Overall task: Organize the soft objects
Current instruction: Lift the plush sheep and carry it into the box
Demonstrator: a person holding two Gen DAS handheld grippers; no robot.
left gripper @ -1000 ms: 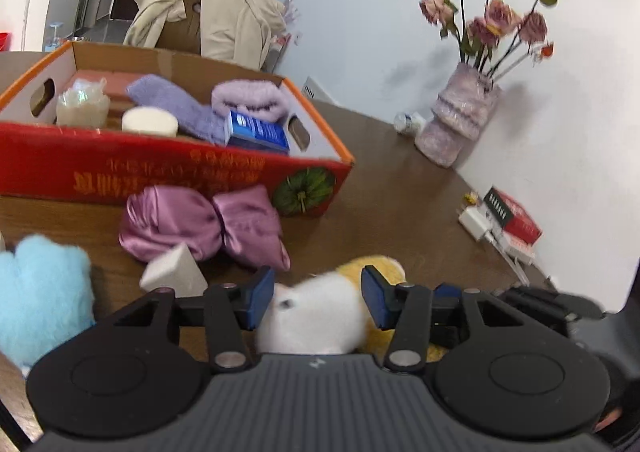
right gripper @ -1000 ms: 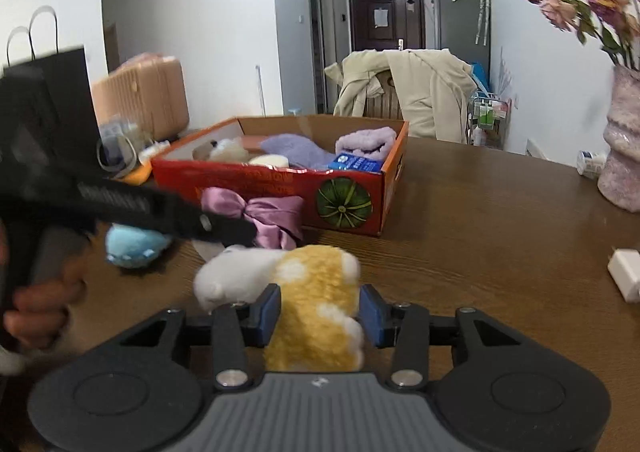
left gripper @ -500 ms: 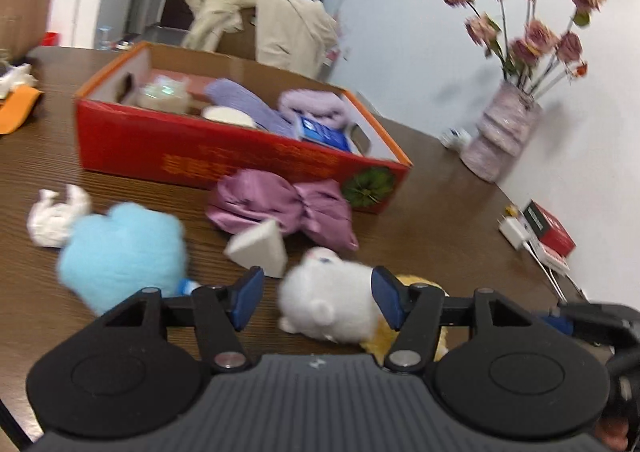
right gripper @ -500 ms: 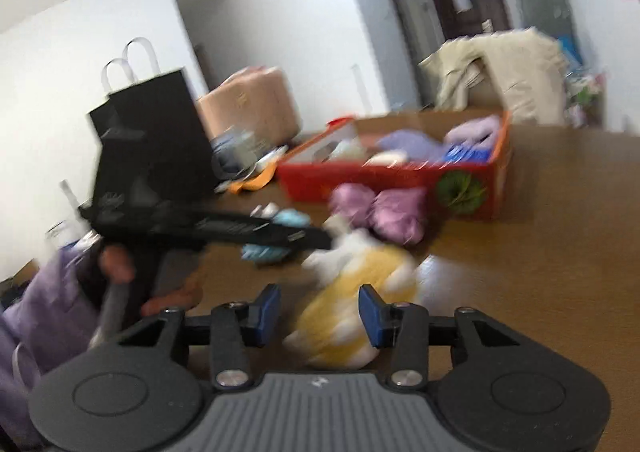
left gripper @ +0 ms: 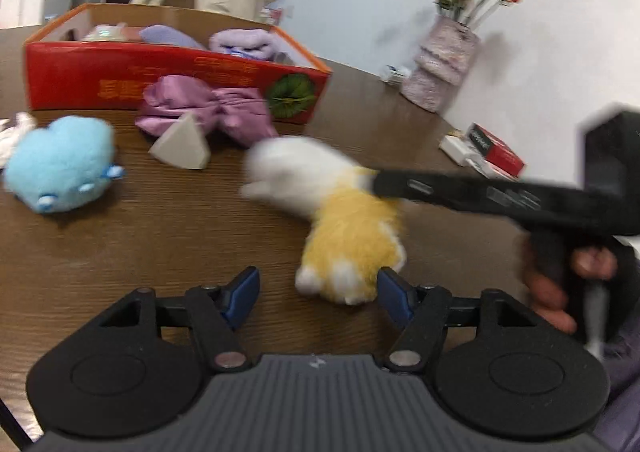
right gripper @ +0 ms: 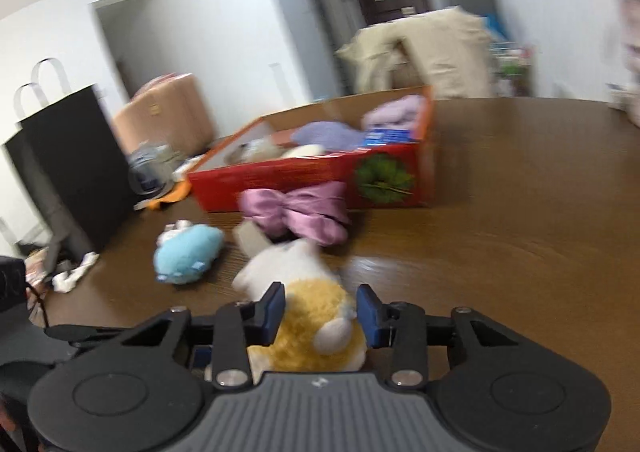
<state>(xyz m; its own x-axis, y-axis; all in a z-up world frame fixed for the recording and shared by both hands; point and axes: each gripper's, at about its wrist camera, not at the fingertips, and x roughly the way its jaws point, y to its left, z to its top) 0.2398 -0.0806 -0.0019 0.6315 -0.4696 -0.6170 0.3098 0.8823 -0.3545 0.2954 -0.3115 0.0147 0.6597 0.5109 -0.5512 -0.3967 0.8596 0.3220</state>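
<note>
While the right one's busy squeezing, here's how it looks:
right hand-held gripper point(right gripper: 320, 310): jaws closing on the yellow end of the plush point(right gripper: 308, 328), pads look pressed into the fur, so I'd call it grasped
left hand-held gripper point(left gripper: 318, 292): spread wide, nothing pinched, plush rump just pokes in by its right pad
plush spot: low over or on the table point(left gripper: 160, 236), can't tell which, white head pointing toward the bow point(left gripper: 208, 112), well short of the box point(left gripper: 120, 72)
box: already holds a few soft bits
risk 1: grip sits on squishy fur near one end, so the head could droop and the plush slip out on the way
risk 2: that hanging head could snag the bow or sponge wedge point(left gripper: 182, 144), or catch the box wall
</note>
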